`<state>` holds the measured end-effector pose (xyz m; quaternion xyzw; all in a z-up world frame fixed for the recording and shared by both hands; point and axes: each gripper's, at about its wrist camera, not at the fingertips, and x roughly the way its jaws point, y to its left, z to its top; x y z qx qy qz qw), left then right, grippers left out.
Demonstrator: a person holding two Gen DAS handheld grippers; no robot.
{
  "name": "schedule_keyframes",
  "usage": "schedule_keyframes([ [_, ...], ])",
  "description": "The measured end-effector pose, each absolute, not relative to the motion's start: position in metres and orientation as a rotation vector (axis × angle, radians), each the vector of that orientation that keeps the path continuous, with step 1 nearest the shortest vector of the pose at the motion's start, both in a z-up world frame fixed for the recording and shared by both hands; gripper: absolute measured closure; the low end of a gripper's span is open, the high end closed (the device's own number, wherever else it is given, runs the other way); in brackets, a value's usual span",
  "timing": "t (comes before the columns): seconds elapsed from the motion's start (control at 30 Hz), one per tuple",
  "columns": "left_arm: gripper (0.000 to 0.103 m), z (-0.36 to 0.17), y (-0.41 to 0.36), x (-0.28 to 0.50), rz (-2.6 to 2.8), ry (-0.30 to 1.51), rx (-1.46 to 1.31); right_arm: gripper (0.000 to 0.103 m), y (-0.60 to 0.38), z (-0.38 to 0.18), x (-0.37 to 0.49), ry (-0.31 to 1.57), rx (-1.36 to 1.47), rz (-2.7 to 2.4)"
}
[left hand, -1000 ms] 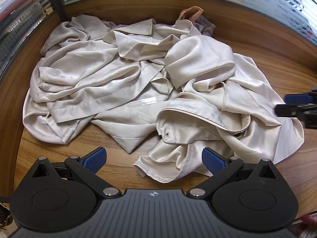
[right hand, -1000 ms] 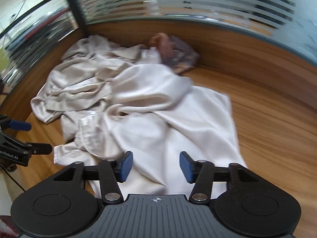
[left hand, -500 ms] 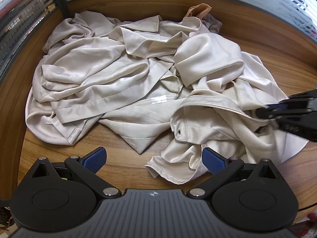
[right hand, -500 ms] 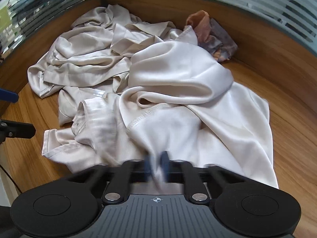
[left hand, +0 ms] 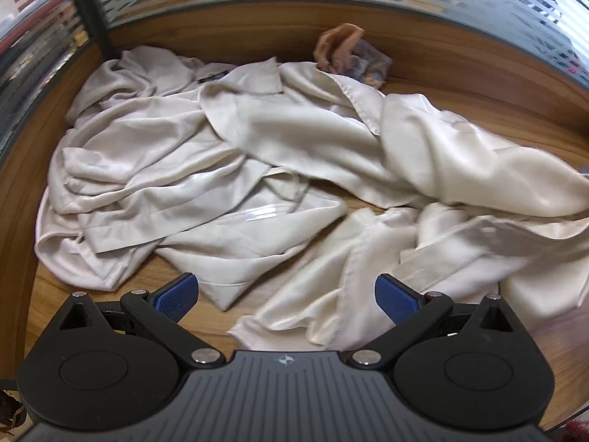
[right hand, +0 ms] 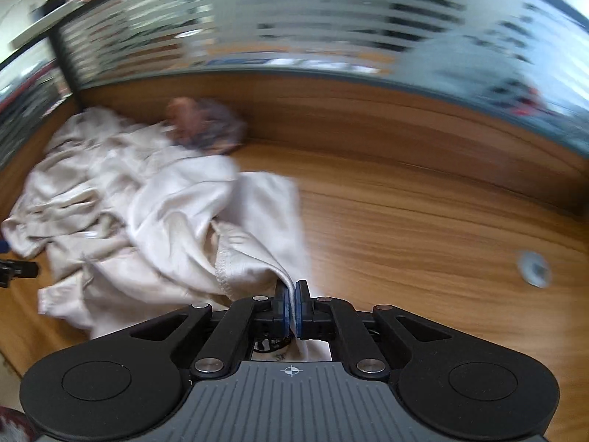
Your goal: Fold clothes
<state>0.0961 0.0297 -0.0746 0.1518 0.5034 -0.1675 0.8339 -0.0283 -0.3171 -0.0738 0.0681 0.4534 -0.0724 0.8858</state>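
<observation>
Two tools: right tool (right hand: pixel 292 304) pinches blurred cream garment (right hand: pixel 176 221), left tool (left hand: pixel 286 296) spread wide, empty.

A wooden bench (left hand: pixel 515 118) with a raised wooden back wall carries a crumpled cream satin garment (left hand: pixel 228 169) spread over its left and middle, a smaller orange-and-grey cloth (left hand: pixel 349 55) bunched against the wall behind it — and, well apart on the bare right side, a small round grey disc (right hand: pixel 533 269).

Crumpled cream garment (left hand: pixel 257 154), left gripper (left hand: pixel 287 294) (jaws apart)
</observation>
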Motion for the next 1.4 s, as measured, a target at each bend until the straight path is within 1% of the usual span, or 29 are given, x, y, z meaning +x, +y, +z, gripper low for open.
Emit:
schedule_keyframes([
  [0.27,0.000,-0.079,-0.021,0.082,-0.423,1.054,0.364,0.097,-0.417,-0.084,-0.089,1.016,0.126,-0.397],
  [0.43,0.000,-0.082,-0.052,0.077,-0.461,1.048,0.387,0.096,-0.452,-0.101,-0.118,1.081,0.150,-0.453],
  [0.5,0.000,-0.083,-0.064,0.074,-0.476,1.046,0.396,0.092,-0.454,-0.098,-0.127,1.074,0.155,-0.463],
  [0.57,0.000,-0.087,-0.075,0.073,-0.501,1.046,0.403,0.068,-0.450,-0.092,-0.134,1.044,0.155,-0.440],
  [0.63,0.000,-0.090,-0.083,0.070,-0.535,1.051,0.405,0.062,-0.444,-0.087,-0.136,1.015,0.162,-0.381],
  [0.7,0.000,-0.094,-0.091,0.066,-0.575,1.056,0.407,0.061,-0.433,-0.086,-0.135,1.004,0.169,-0.291],
  [0.77,0.000,-0.096,-0.098,0.061,-0.620,1.060,0.410,0.051,-0.418,-0.090,-0.128,1.006,0.165,-0.196],
  [0.87,0.000,-0.100,-0.109,0.050,-0.704,1.068,0.416,0.045,-0.394,-0.100,-0.117,1.021,0.143,-0.066],
  [1.03,0.000,-0.110,-0.125,0.031,-0.815,1.053,0.460,0.041,-0.374,-0.129,-0.099,1.091,0.111,0.040],
  [1.23,0.000,-0.139,-0.145,0.023,-0.854,1.069,0.549,0.040,-0.373,-0.154,-0.097,1.151,0.055,0.057],
  [1.3,0.006,-0.147,-0.150,0.024,-0.852,1.067,0.566,0.040,-0.376,-0.160,-0.098,1.162,0.044,0.053],
  [1.33,0.015,-0.148,-0.152,0.025,-0.850,1.064,0.570,0.040,-0.379,-0.162,-0.099,1.167,0.042,0.051],
  [1.37,0.027,-0.149,-0.154,0.025,-0.848,1.061,0.573,0.040,-0.381,-0.166,-0.098,1.174,0.042,0.051],
  [1.4,0.033,-0.149,-0.156,0.026,-0.846,1.057,0.576,0.040,-0.382,-0.169,-0.098,1.180,0.043,0.054],
])
